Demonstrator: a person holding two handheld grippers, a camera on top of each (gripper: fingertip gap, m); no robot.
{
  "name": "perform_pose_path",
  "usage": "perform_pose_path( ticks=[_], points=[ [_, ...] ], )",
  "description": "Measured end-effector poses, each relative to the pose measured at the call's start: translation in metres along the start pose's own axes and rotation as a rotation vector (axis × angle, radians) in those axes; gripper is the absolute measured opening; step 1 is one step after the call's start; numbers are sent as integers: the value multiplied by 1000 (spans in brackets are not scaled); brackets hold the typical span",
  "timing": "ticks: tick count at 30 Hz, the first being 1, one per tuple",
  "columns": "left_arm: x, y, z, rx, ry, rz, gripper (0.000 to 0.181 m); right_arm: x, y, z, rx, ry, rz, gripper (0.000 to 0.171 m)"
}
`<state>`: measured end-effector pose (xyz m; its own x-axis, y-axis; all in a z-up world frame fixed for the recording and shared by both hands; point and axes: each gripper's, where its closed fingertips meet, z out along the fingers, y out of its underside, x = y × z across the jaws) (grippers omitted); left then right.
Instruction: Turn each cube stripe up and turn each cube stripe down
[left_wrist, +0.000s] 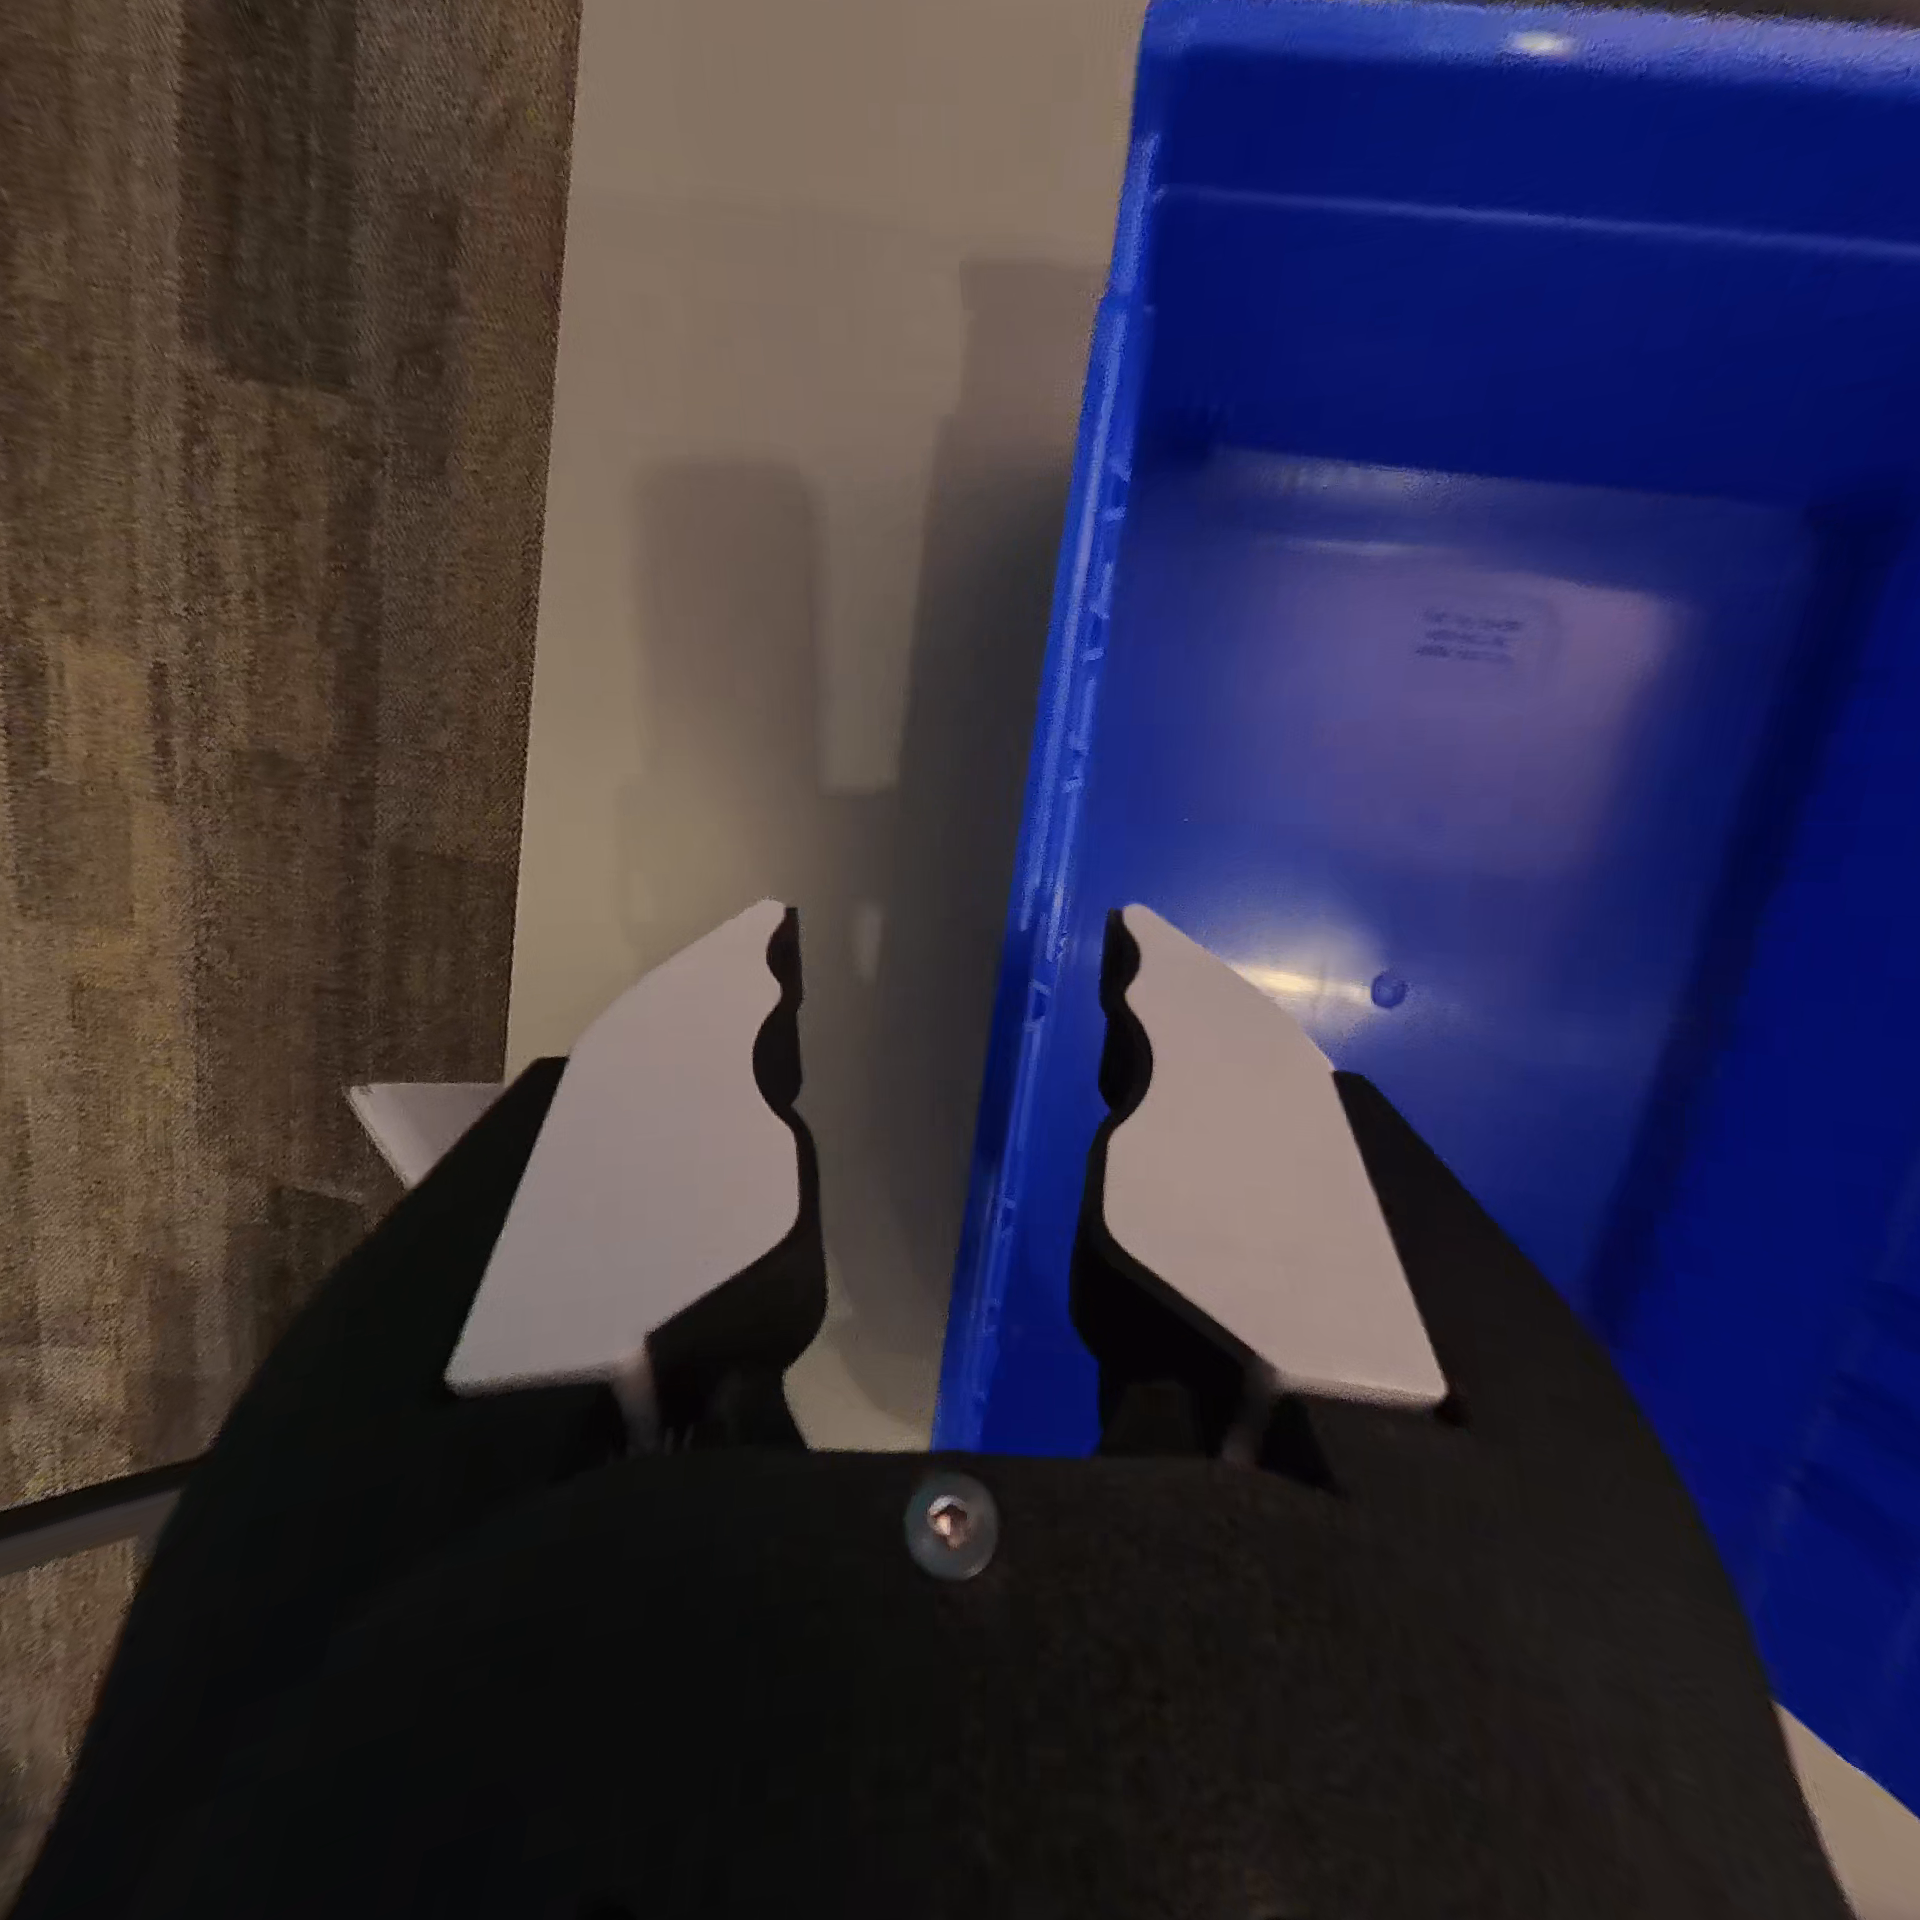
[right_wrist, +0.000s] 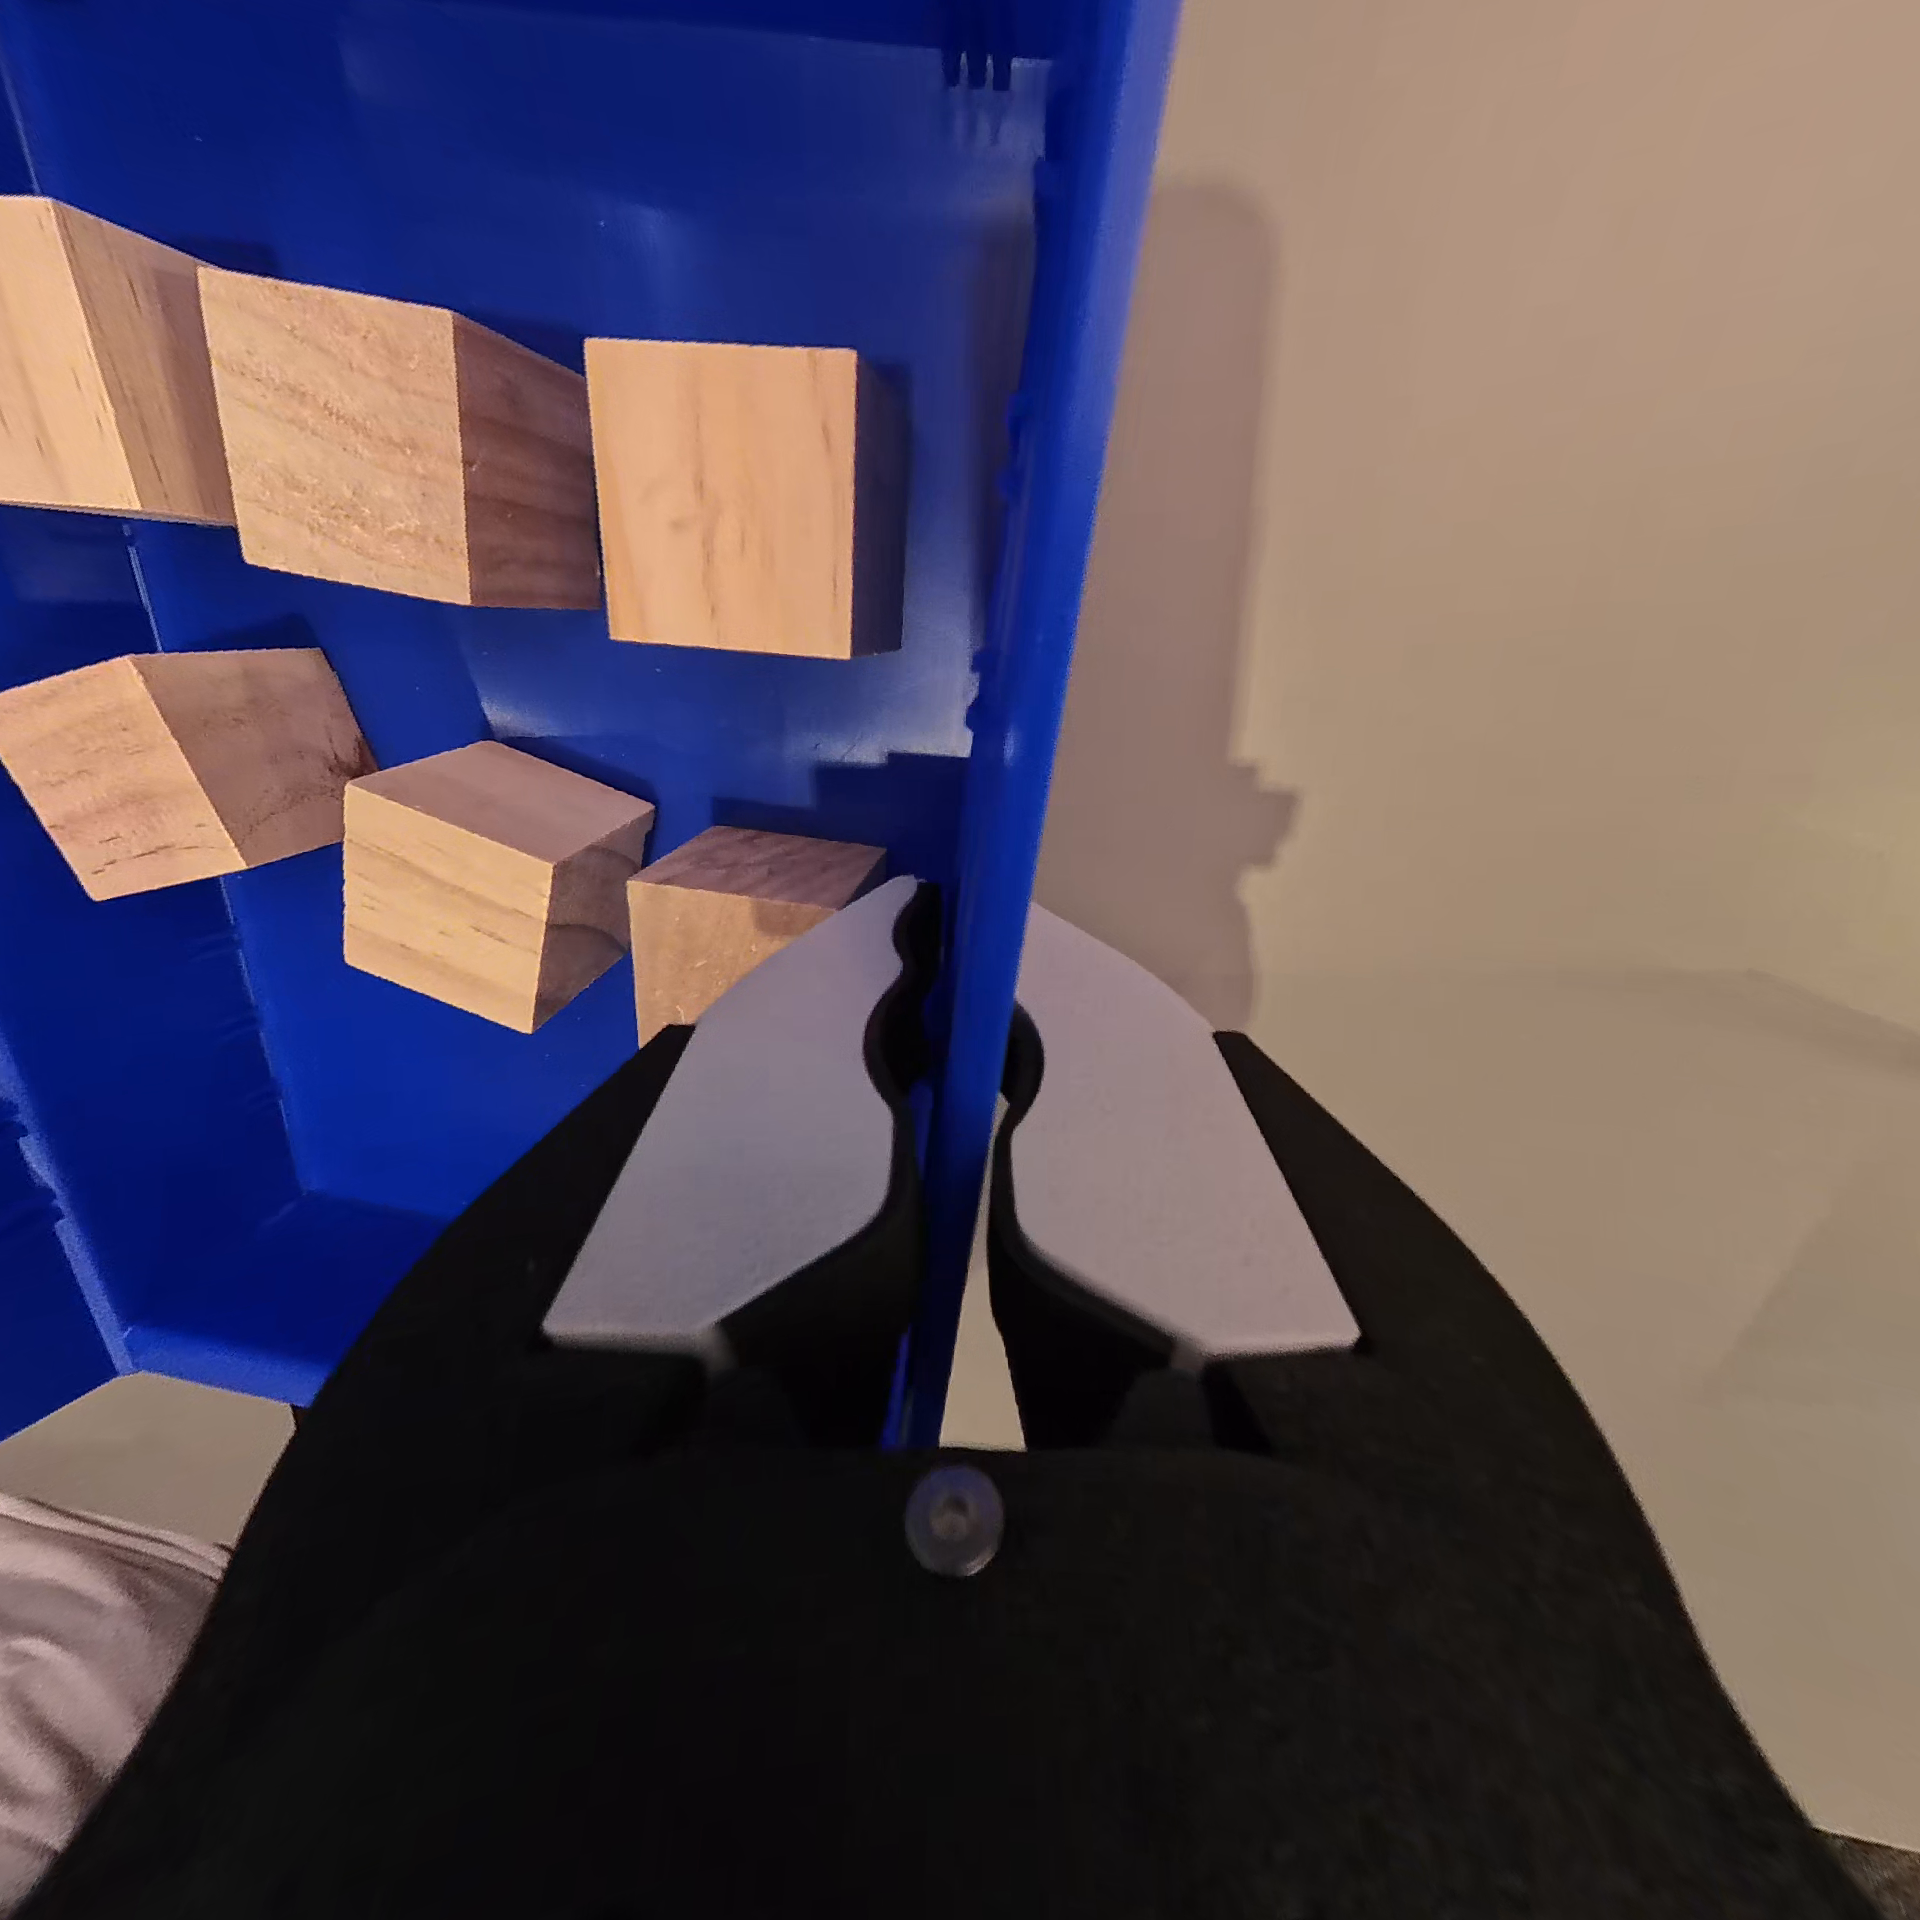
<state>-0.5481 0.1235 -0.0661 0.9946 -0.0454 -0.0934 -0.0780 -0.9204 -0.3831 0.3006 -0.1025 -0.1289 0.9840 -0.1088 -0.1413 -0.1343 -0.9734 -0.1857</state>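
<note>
The right gripper (right_wrist: 961, 935) was clamped on the right-hand wall of a blue plastic bin (right_wrist: 1049, 520), one finger inside and one outside, the thin wall pinched between the pads; the tip of the outer finger was hidden behind the wall. Six wooden cubes lay inside the bin in two loose rows. In the far row, a cube at the left (right_wrist: 73, 353) was cut off by the frame edge, a middle cube (right_wrist: 343, 436) touched it, and a third cube (right_wrist: 727, 499) sat nearest the wall. In the near row were a tilted cube (right_wrist: 166, 769), a cube beside it (right_wrist: 468, 883), and a cube (right_wrist: 727, 914) partly covered by the inner finger. No stripe could be made out on any visible face.

The left gripper (left_wrist: 951, 914) hung with its fingers parted at a moderate gap and nothing between them, straddling the bin's left rim (left_wrist: 1049, 935) without touching it. That view was blurred; it showed bare bin floor, and no cubes fell within it. The bin stood on a pale tabletop (left_wrist: 748, 416), with brown carpet (left_wrist: 260, 520) beyond its edge. A fold of grey fabric (right_wrist: 73, 1662) showed at the right view's lower left corner, too cropped to identify.
</note>
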Motion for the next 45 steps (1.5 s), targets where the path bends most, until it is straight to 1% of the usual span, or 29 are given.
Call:
perform_pose_path(
  ticks=[2,3,5,8,10,13,18,23,28,34,38,41,45],
  points=[
    [-1,8,10,-57,16,-3,42,0,0,0,-5,1,-1,9],
    [3,12,13,-83,49,-2,35,0,1,0,-8,2,-2,8],
    [18,16,18,-113,148,-4,8,-1,2,1,-17,4,-4,8],
    [24,16,18,-127,162,0,6,-3,4,2,-31,-1,2,8],
    [35,17,17,-139,201,-1,4,-5,6,3,-52,-7,14,8],
    [60,17,15,-165,232,17,4,-14,11,6,-102,-15,31,7],
    [99,19,12,-203,123,165,8,-44,12,10,-164,-45,17,9],
    [141,32,3,-236,62,321,14,-88,8,17,-217,-76,4,11],
    [166,48,-6,-265,3,392,19,-132,4,24,-246,-92,-45,14],
    [188,55,-10,-250,-71,451,25,-173,-1,33,-241,-93,-116,16],
    [208,61,-14,-236,-43,510,25,-189,-4,40,-233,-40,-160,19],
    [219,61,-15,-215,-49,543,26,-198,-8,42,-214,-67,-176,20],
    [226,59,-15,-189,-75,607,30,-193,-8,45,-226,-47,-158,30]
  ],
)
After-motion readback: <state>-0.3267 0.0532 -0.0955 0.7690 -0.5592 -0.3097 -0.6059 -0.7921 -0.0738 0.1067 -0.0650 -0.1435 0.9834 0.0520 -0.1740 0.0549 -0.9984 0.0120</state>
